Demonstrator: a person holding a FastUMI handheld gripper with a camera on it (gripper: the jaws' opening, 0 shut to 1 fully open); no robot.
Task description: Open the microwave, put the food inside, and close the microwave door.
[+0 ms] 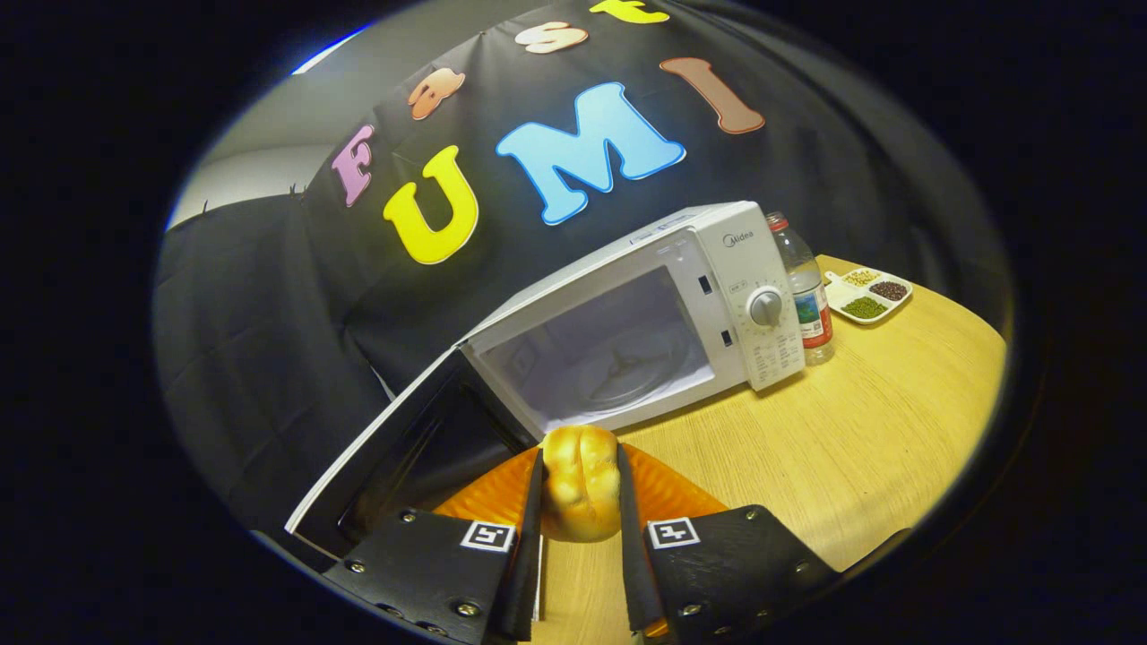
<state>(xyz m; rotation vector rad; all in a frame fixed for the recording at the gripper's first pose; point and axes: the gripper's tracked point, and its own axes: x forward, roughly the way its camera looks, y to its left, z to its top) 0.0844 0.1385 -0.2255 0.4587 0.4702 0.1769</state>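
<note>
— Gripper view: where's the bread roll (581, 479)?
— Pinched between both fingers (579, 502), over an orange plate (663, 493) they partly hide.
— Microwave (627, 331)?
— Just beyond, door (403, 457) swung open, its lower corner cut off.

Dim booth, warm overhead light on table (860, 430); strong fisheye bending at edges; focus sharp.
</note>
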